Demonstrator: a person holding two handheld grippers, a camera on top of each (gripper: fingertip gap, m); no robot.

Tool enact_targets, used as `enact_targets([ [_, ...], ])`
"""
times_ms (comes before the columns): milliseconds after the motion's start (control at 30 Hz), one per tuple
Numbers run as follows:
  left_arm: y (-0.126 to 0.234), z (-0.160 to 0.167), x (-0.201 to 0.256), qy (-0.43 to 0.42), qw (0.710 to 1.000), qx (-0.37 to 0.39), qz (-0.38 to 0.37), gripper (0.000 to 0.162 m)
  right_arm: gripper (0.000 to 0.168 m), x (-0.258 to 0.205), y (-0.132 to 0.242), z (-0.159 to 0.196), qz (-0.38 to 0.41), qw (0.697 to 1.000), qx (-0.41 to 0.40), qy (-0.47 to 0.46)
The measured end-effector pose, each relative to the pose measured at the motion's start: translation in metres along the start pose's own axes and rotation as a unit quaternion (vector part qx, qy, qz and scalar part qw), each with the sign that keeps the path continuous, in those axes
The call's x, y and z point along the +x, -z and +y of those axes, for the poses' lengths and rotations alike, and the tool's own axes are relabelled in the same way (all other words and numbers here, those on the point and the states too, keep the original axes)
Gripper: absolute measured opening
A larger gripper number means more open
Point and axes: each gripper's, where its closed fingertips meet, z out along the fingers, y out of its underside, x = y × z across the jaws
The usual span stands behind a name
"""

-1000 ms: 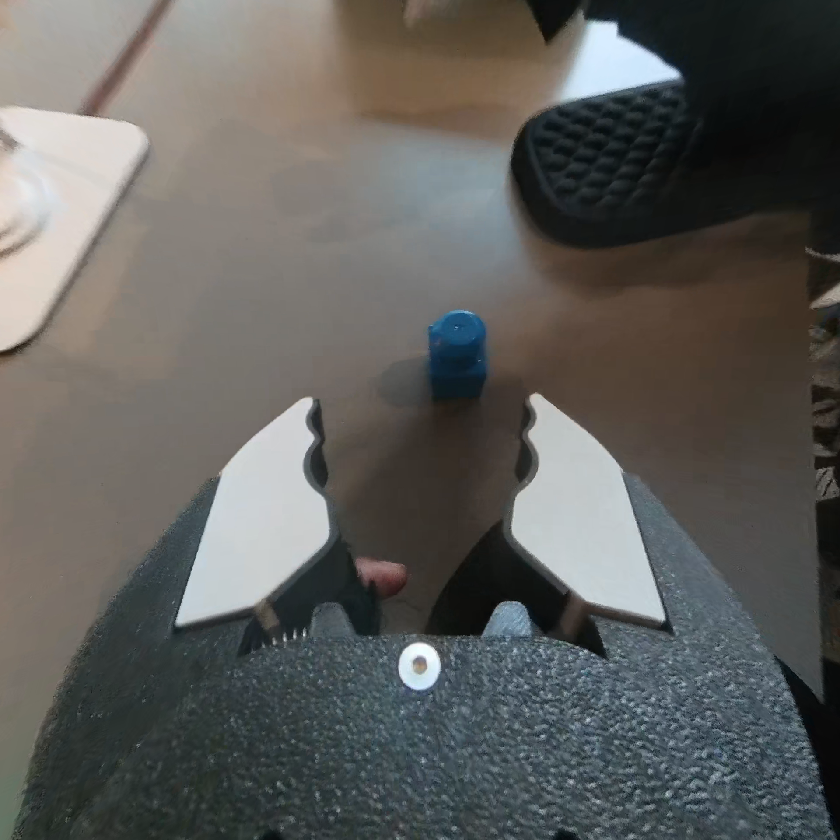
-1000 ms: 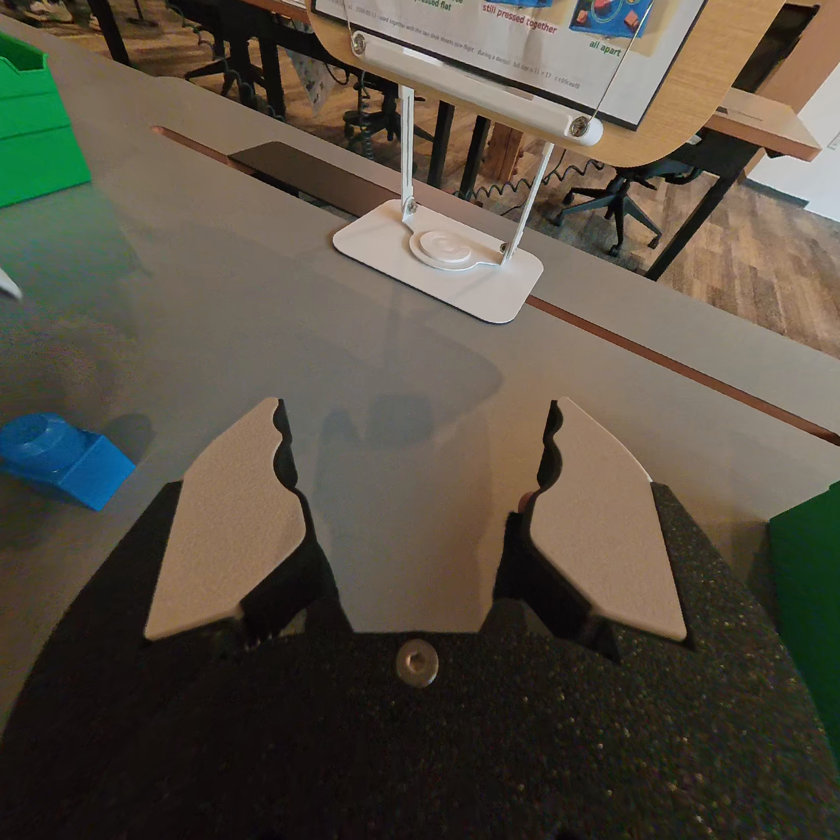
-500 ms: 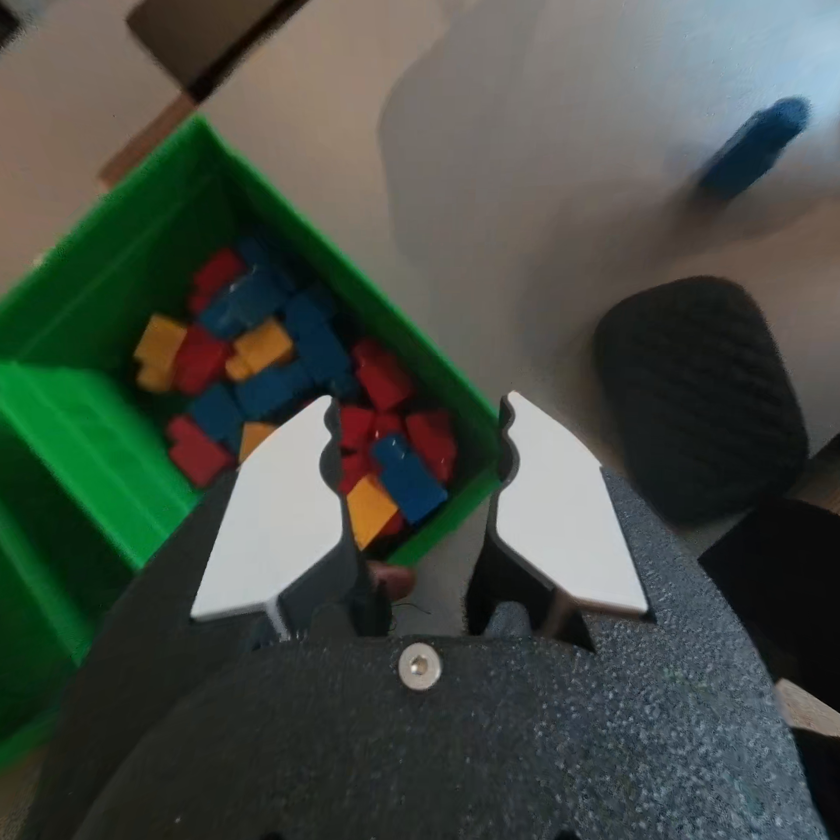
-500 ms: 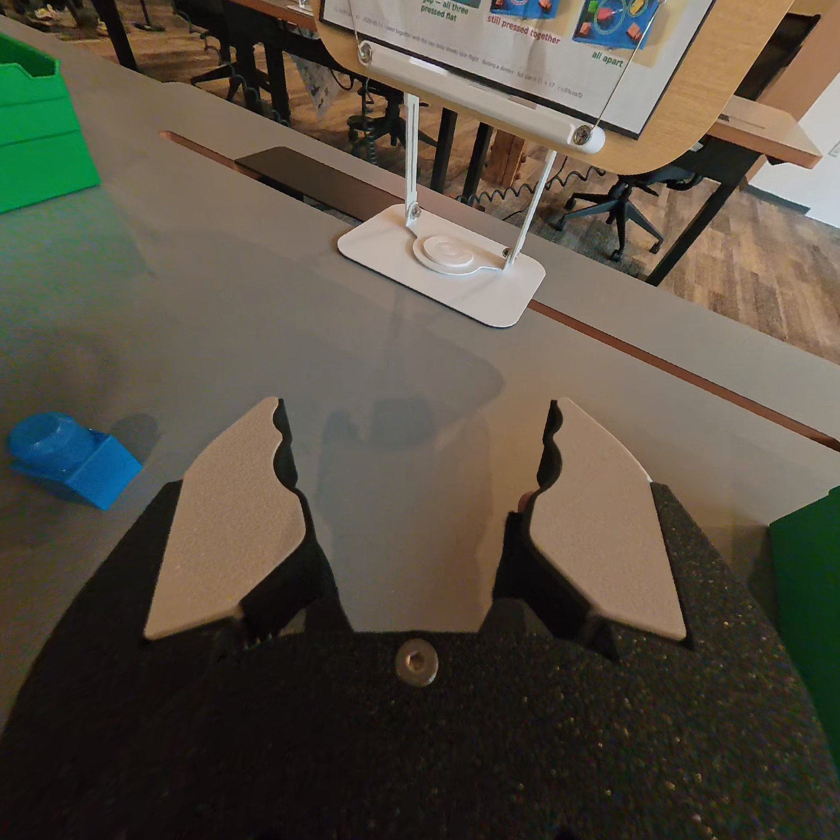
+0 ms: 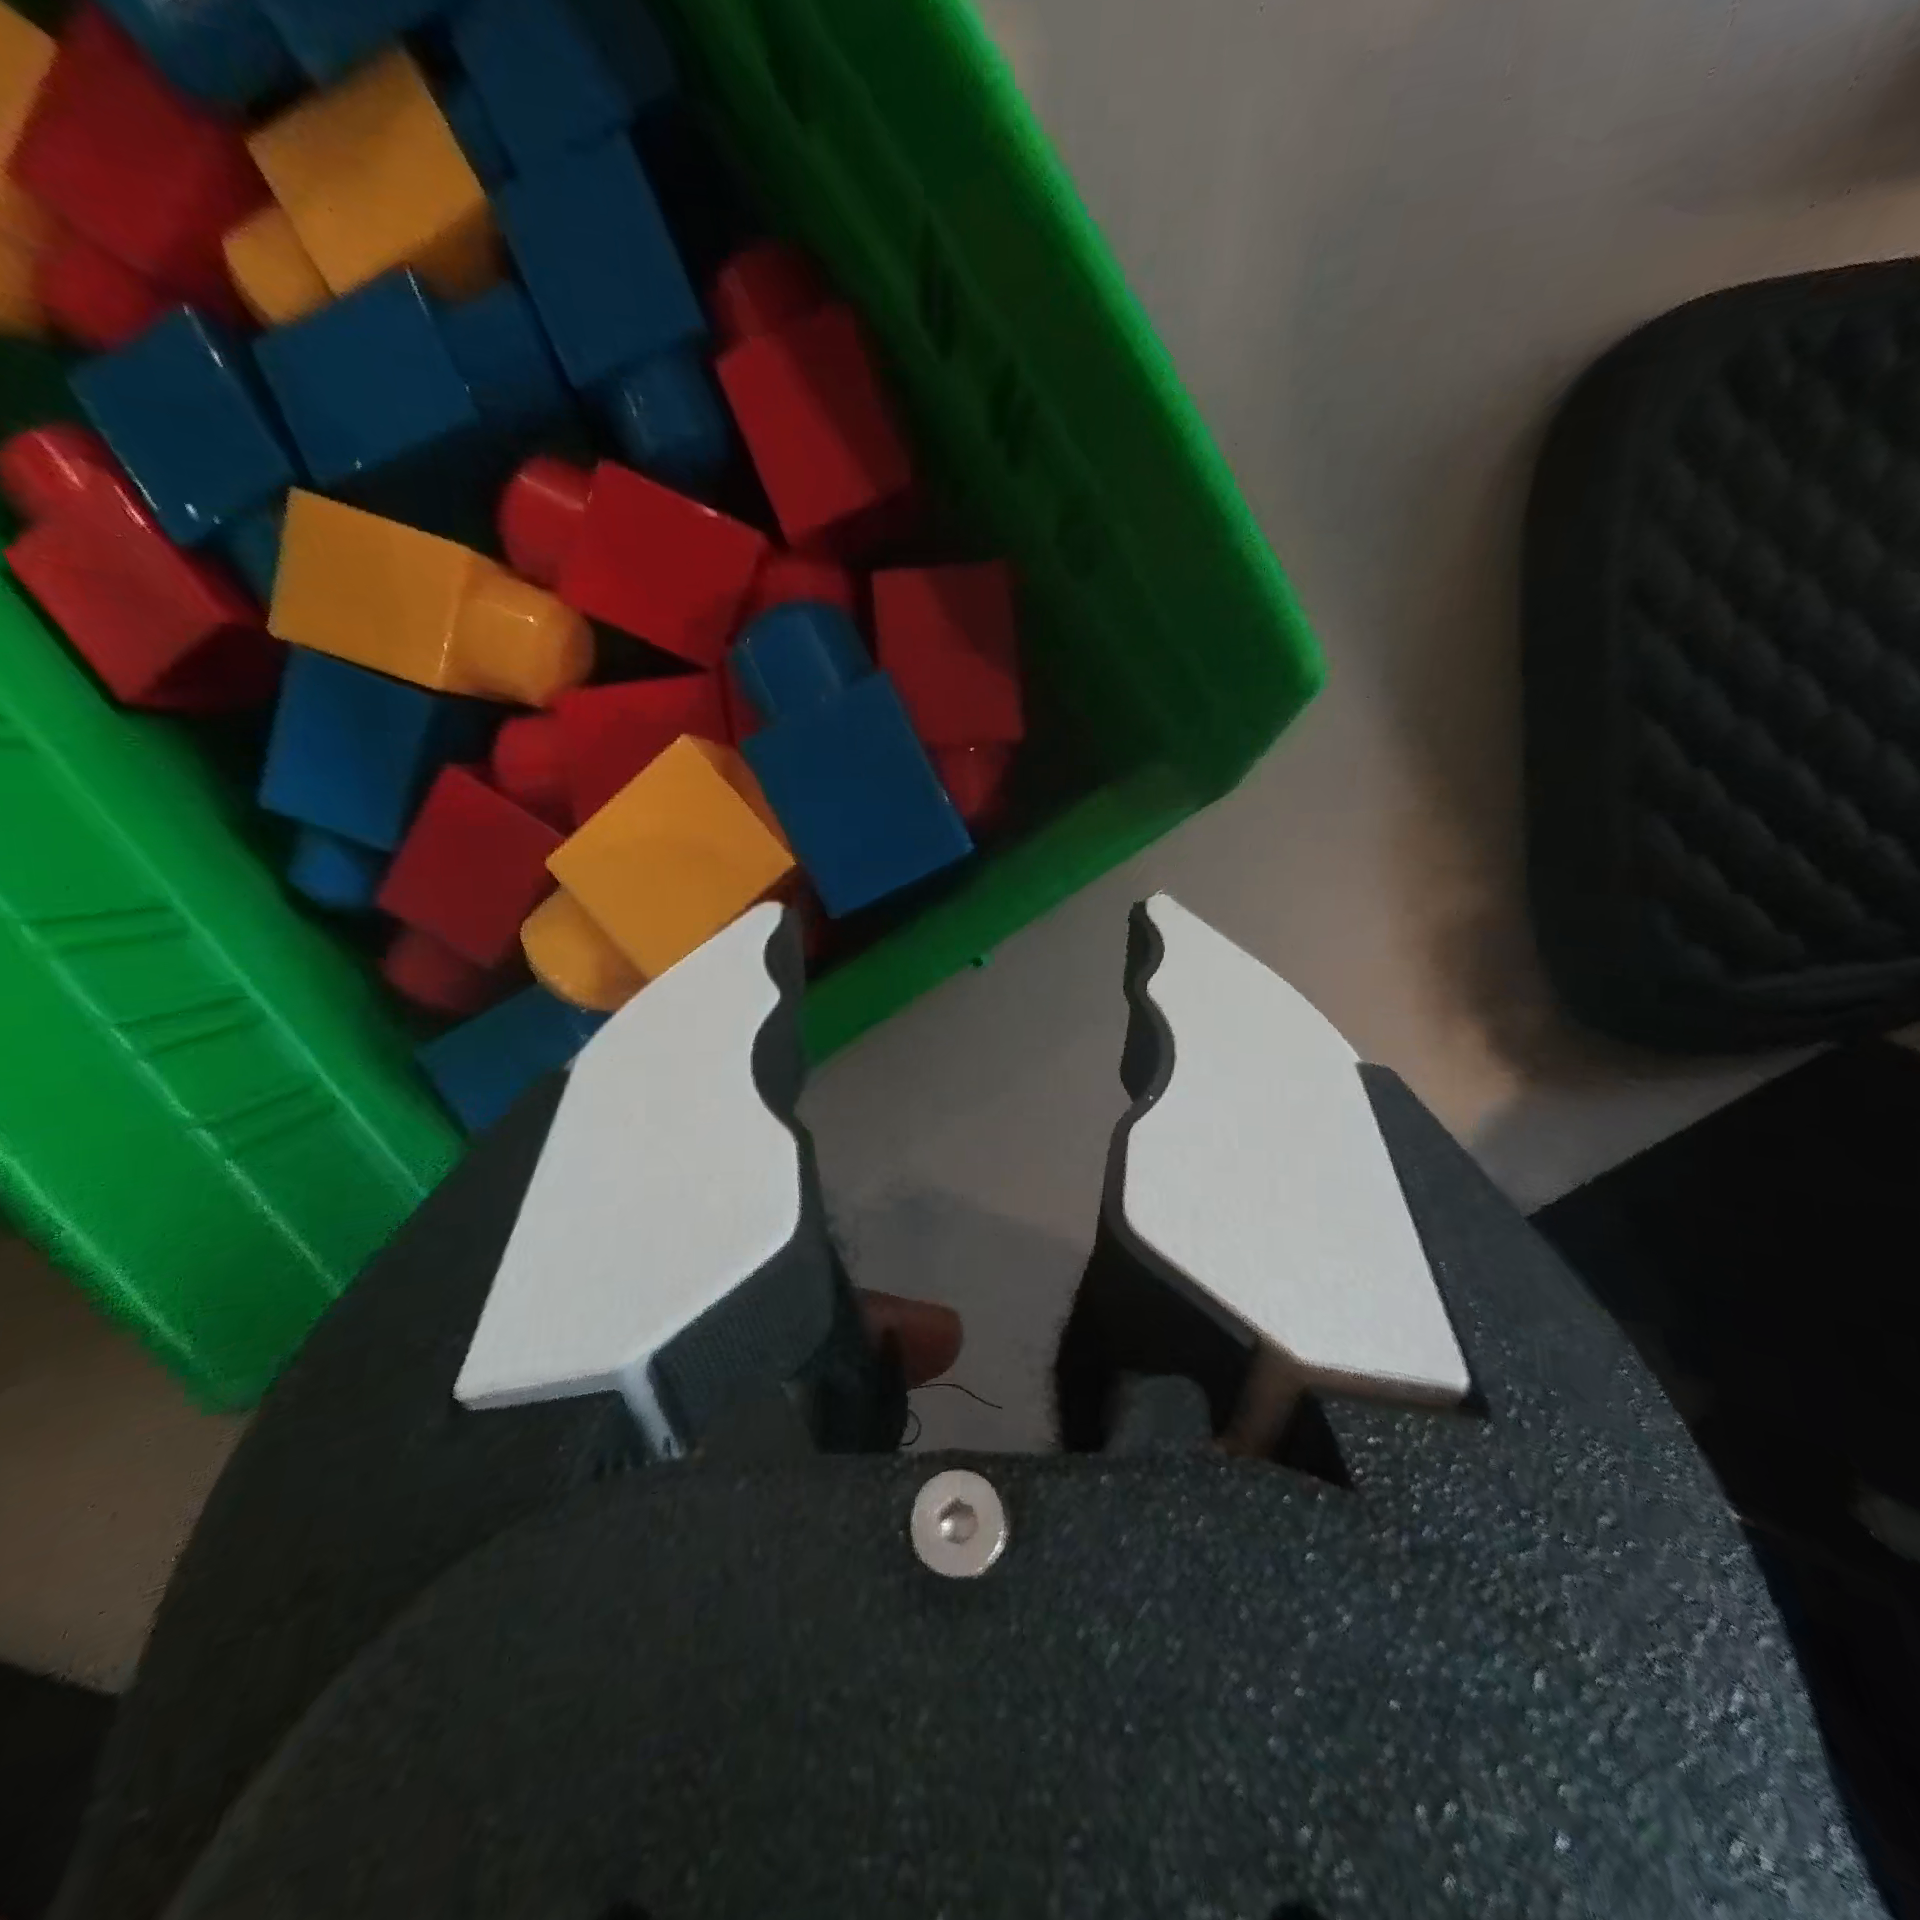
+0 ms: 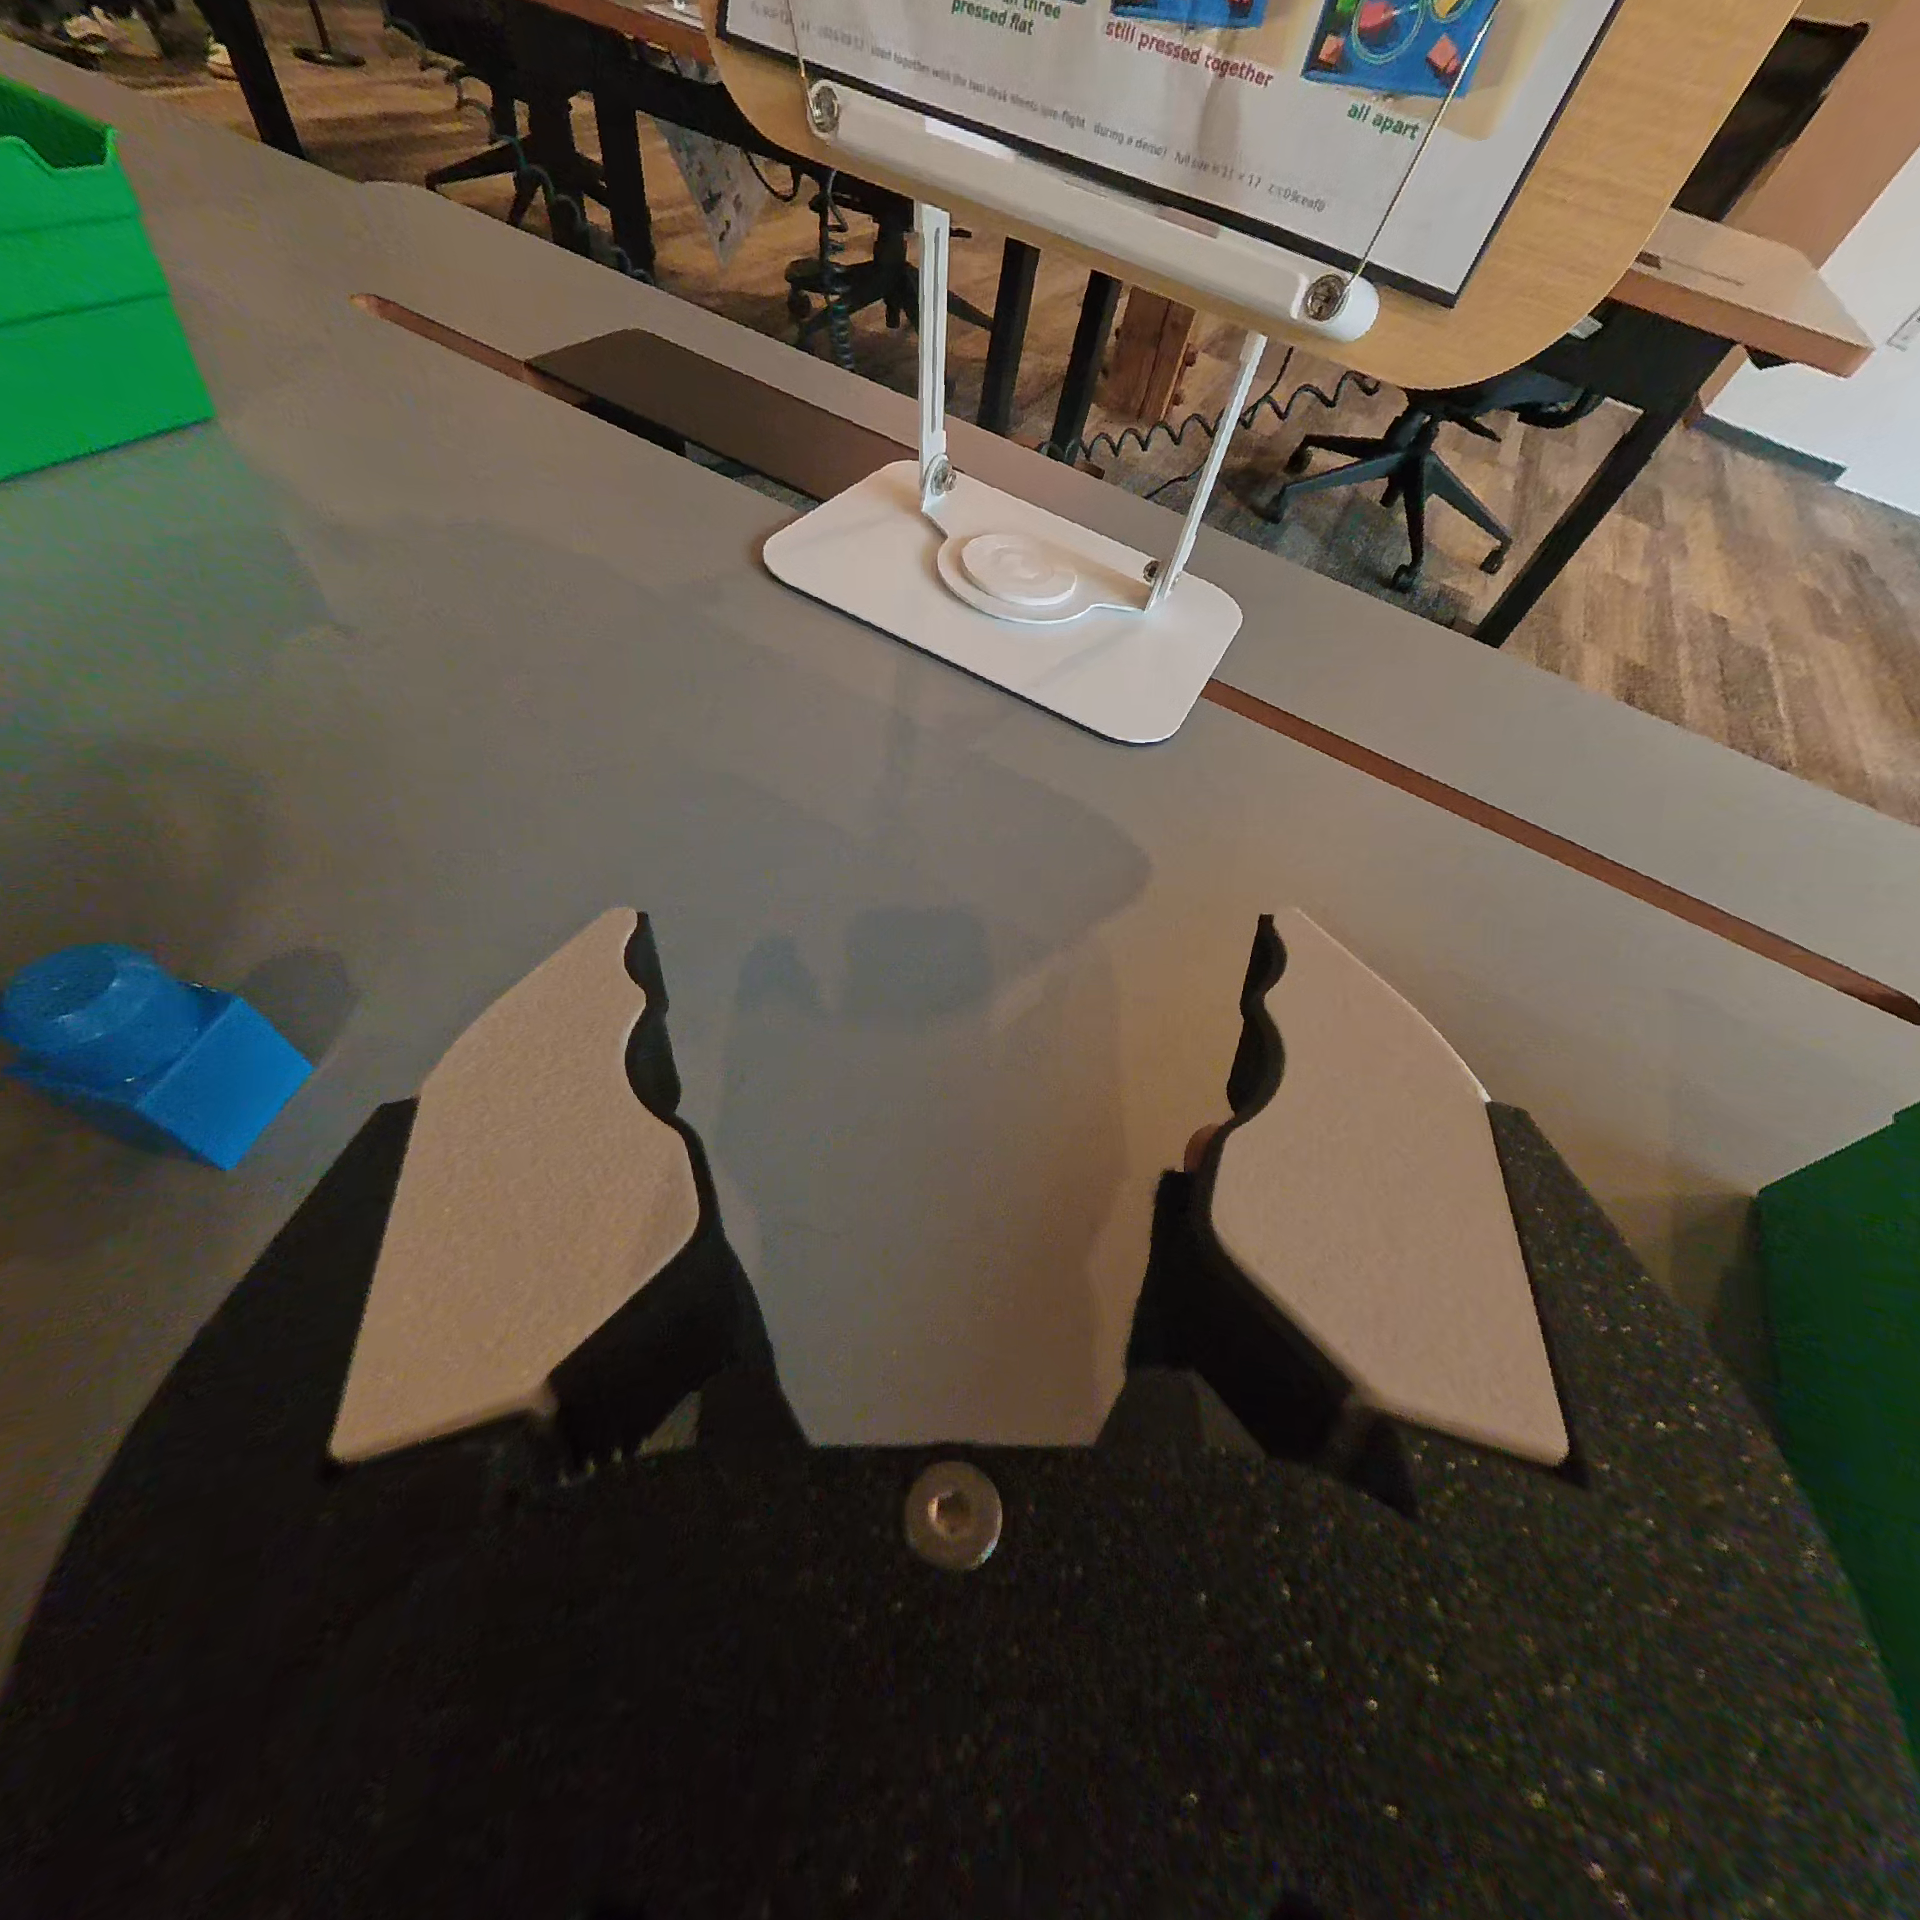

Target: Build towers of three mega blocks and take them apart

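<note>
In the left wrist view a green bin [image 5: 1091, 540] holds several red, blue and yellow mega blocks. A yellow block [image 5: 665, 852] and a blue block [image 5: 852, 779] lie nearest my left gripper [image 5: 961, 925], which is open and empty, just over the bin's near corner. In the right wrist view a single blue block [image 6: 145, 1049] stands upright on the grey table [image 6: 623, 727], to the left of my right gripper [image 6: 951, 935]. The right gripper is open and empty over bare table.
A black textured pad [image 5: 1745, 644] lies right of the bin. A white stand base [image 6: 997, 603] carries a wooden board with a sheet at the table's far side. A green bin [image 6: 73, 312] stands far left, another green container [image 6: 1849, 1403] at the right edge.
My left gripper has swung away from the lone blue block on the table to the green bin and moved closer over its blocks. The right gripper has barely moved.
</note>
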Motion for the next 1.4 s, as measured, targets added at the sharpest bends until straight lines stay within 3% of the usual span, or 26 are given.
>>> enact_targets([
  [333,-0.022,0.003,-0.007,0.036,0.999,0.008,-0.01,0.059,0.106,0.001,0.0,0.0,0.003,1.0,0.002,0.0],
  [633,-0.029,-0.005,-0.025,0.063,0.996,0.038,-0.054,0.035,0.105,0.002,0.0,0.001,0.003,1.0,0.002,-0.001],
  [933,0.01,-0.043,-0.034,0.059,0.976,0.195,-0.077,0.034,0.104,0.0,-0.001,0.001,-0.004,1.0,0.002,0.0],
  [1100,0.049,-0.094,-0.007,-0.011,0.935,0.351,-0.049,0.034,0.102,-0.006,-0.001,-0.002,-0.023,1.0,0.01,-0.007],
  [1200,0.066,-0.127,0.034,-0.055,0.901,0.431,0.024,0.034,0.098,-0.009,0.0,-0.003,-0.032,0.999,0.014,-0.006],
  [1400,0.069,-0.183,0.129,-0.146,0.834,0.503,0.17,0.034,0.093,-0.025,0.002,-0.011,-0.086,0.996,0.036,-0.009],
])
